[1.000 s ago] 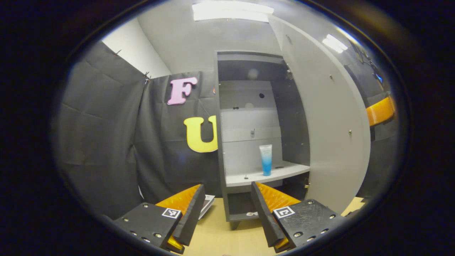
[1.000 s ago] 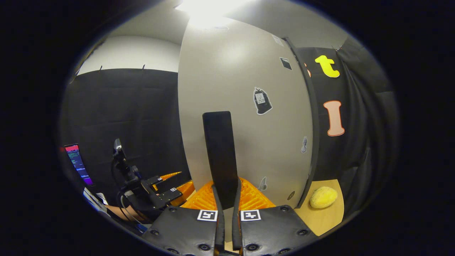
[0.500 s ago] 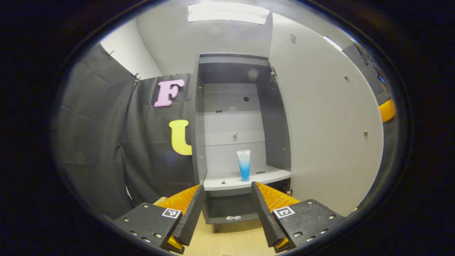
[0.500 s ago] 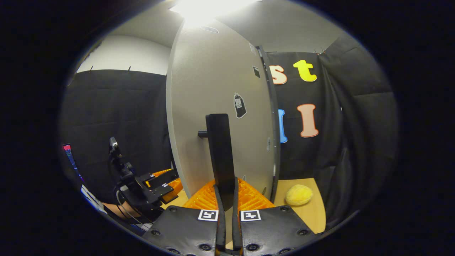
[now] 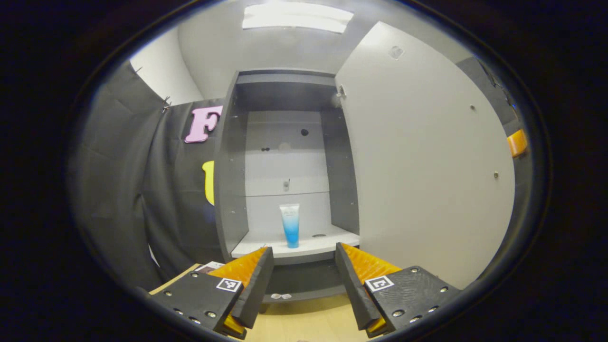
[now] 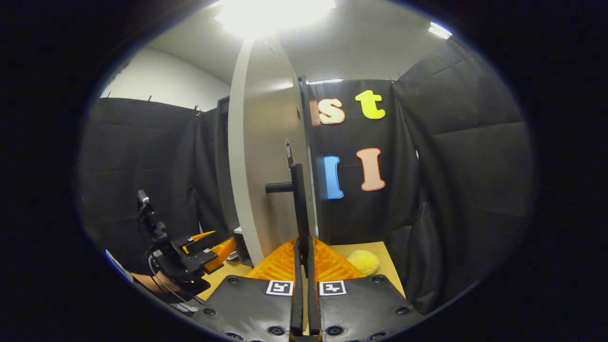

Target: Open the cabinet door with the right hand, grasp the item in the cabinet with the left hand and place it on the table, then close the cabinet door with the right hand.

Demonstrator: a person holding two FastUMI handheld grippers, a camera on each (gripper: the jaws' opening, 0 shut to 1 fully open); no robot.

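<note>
A white-and-blue tube (image 5: 290,225) stands upright on the middle shelf (image 5: 327,243) of the grey cabinet (image 5: 227,190), whose door (image 5: 427,166) hangs wide open on the right. In the left gripper view my left gripper (image 5: 302,256) is open, in front of the cabinet and apart from the tube, which shows just above the gap between its fingers. In the right gripper view my right gripper (image 6: 302,244) is shut on the door's black bar handle (image 6: 299,199), and the door (image 6: 266,166) is seen nearly edge-on. The left gripper (image 6: 199,244) shows farther off at the lower left.
A yellow rounded object (image 6: 363,261) lies on the wooden table (image 6: 387,266) behind the door, near the black cloth wall. A lower cabinet compartment (image 5: 304,280) sits just above the tabletop (image 5: 304,318). Some printed paper (image 5: 209,267) lies left of the cabinet.
The right gripper has swung the door farther open, so it now looks almost edge-on. The left gripper has shifted so the cabinet opening and tube sit centred before it.
</note>
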